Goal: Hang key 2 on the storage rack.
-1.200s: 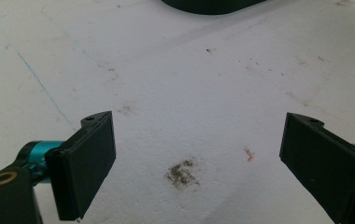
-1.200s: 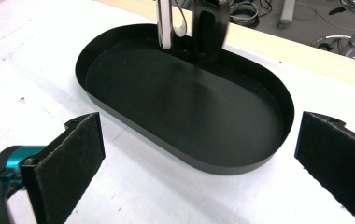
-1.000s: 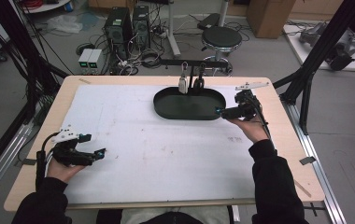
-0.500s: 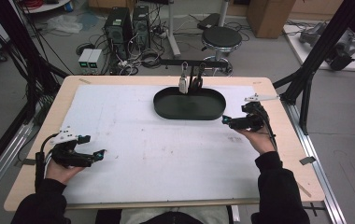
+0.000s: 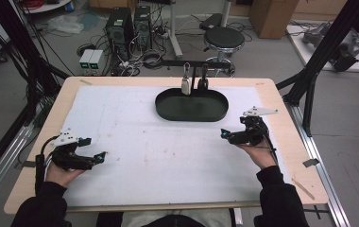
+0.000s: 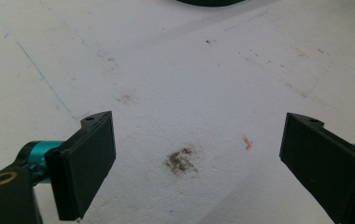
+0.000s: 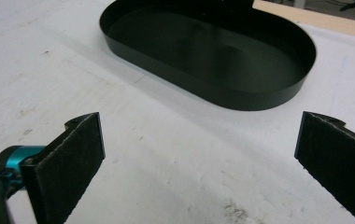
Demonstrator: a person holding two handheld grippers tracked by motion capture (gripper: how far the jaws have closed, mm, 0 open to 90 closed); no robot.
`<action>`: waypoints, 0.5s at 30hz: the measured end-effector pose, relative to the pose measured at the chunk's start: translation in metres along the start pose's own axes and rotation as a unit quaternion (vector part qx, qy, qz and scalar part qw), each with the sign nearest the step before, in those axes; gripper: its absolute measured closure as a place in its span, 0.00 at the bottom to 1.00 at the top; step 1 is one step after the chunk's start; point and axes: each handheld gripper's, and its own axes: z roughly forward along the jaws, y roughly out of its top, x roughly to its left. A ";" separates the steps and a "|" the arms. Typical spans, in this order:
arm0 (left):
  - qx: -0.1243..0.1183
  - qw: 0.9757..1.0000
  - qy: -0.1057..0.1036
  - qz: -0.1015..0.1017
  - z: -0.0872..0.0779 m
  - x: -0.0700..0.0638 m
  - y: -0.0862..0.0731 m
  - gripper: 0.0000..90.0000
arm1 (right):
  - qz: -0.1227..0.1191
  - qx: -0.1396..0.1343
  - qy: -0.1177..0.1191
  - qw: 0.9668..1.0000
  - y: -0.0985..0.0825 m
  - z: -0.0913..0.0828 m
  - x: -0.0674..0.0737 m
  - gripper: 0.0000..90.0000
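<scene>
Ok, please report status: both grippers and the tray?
Left gripper open, right gripper open, both empty. Black oval tray empty, untouched. White mat between: no obstacle.

Black sleeves are being worn on both forearms. The left gripper [image 5: 101,156] and right gripper [image 5: 223,134] are being shown as black tools with flat square pads [image 6: 89,163], teal fittings, grey three-cornered top plates and trailing black cables.

A wooden table [image 5: 288,142] carries a white sheet [image 5: 135,142] over most of its top. A black oval tray [image 5: 192,112] lies on the sheet near the far edge.
</scene>
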 end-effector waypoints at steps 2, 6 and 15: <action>0.001 1.000 0.001 0.000 0.000 0.000 0.000 0.12 | 0.003 -0.002 0.007 1.000 -0.002 -0.001 0.002 0.01; 0.002 1.000 -0.001 0.000 0.000 0.000 0.000 0.12 | 0.002 -0.007 0.006 1.000 -0.005 -0.005 0.004 0.01; 0.003 1.000 -0.002 0.000 -0.001 0.000 -0.001 0.12 | 0.001 -0.012 0.003 1.000 -0.022 -0.008 0.006 0.01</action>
